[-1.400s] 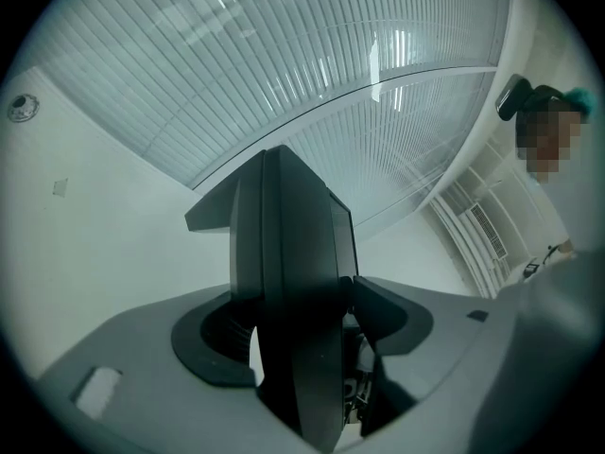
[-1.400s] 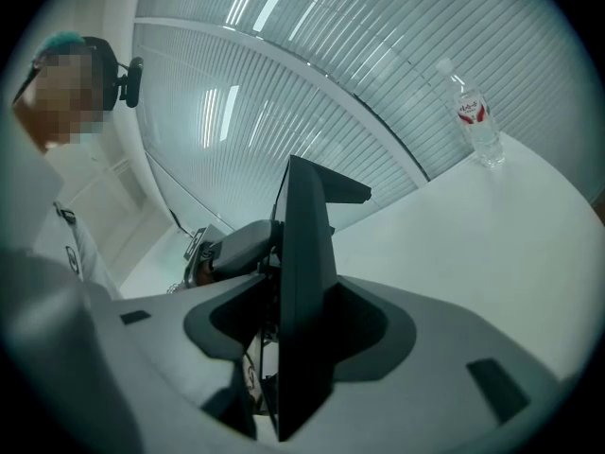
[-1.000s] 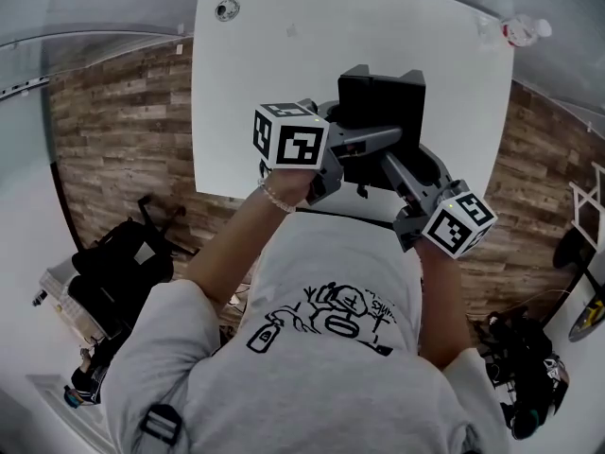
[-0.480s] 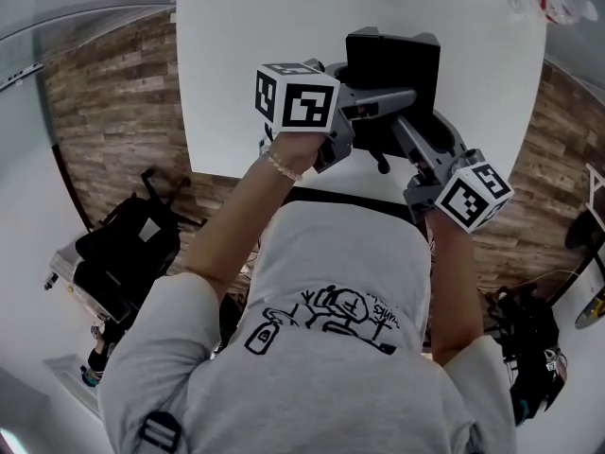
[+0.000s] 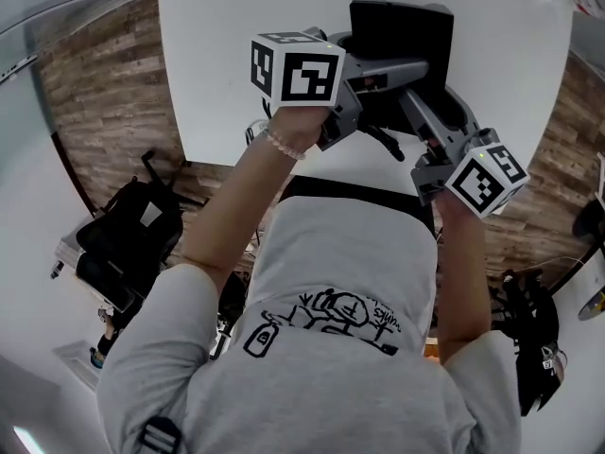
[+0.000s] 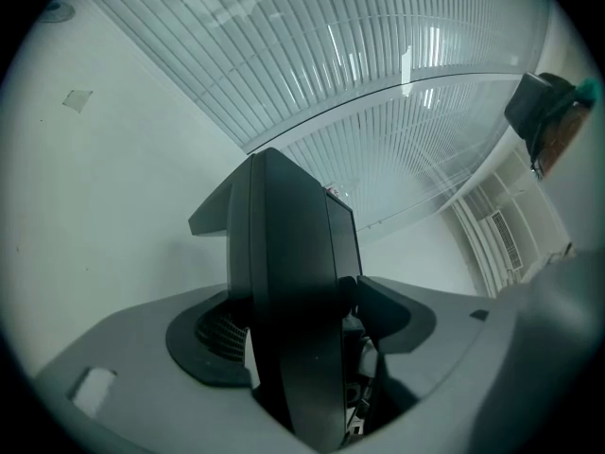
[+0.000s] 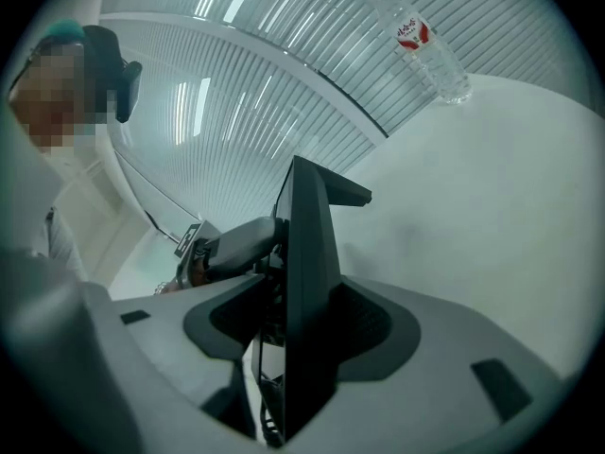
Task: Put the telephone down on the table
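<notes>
Left hand-held gripper (image 6: pixel 298 320) and right hand-held gripper (image 7: pixel 307 324) have sunk toward the white table (image 5: pixel 236 64) over the last second, carrying the black telephone (image 5: pixel 397 41). It stands on edge above the table, pinched between both pairs of jaws. The left jaws have just been opening slightly around it.

Telephone (image 5: pixel 397 36): black plastic, matt, smooth casing. Table (image 5: pixel 236 64): white top, smooth, low sheen. Floor (image 5: pixel 104 93): brown wood planks, visible grain, rough-looking. Shirt (image 5: pixel 312 253): grey cloth, soft, matt, with a black print. Bottle (image 7: pixel 430 55) at the far edge: clear glossy plastic, red-and-white label.
</notes>
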Available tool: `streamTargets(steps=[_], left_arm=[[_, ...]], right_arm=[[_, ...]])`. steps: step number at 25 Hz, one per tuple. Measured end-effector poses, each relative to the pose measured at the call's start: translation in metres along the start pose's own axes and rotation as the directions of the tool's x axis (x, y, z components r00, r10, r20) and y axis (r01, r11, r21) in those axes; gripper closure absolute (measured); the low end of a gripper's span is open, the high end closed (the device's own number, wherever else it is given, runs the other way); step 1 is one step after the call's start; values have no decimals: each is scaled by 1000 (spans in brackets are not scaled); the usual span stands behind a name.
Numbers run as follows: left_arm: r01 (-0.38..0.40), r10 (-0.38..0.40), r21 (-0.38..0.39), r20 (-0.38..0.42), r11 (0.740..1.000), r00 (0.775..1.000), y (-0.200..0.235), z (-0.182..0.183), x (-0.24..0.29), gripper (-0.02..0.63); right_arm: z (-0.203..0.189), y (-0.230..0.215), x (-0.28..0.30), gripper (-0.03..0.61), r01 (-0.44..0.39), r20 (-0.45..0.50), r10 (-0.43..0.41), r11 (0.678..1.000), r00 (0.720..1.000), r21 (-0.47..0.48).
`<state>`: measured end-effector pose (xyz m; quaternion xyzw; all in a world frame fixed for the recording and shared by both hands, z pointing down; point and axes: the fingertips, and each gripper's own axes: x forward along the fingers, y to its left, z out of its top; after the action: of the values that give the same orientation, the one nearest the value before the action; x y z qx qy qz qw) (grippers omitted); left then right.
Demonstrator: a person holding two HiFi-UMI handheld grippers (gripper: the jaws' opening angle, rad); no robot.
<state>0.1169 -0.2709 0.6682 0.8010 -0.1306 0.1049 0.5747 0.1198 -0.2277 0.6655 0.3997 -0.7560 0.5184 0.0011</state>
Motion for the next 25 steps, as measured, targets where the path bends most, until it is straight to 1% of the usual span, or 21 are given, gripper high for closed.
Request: streamTargets(steps=[9, 15, 21, 25], left_arm=[[-26, 26, 6, -7, 1000, 1000, 10, -9, 7, 273], [-41, 41, 38, -11, 998, 999, 10, -10, 10, 270], [-91, 94, 71, -32, 993, 995, 14, -12, 9, 254], [-113, 117, 74, -52, 991, 992, 15, -14, 8, 244]], right_arm=[[-10, -12, 1, 373, 21, -8, -21, 1000, 1000, 11], [-12, -16, 1, 364, 30, -3, -30, 1000, 1000, -6], [-16, -20, 4, 348, 55, -10, -55, 998, 998, -13], [-18, -25, 5, 339, 87, -31, -88, 995, 996, -41]])
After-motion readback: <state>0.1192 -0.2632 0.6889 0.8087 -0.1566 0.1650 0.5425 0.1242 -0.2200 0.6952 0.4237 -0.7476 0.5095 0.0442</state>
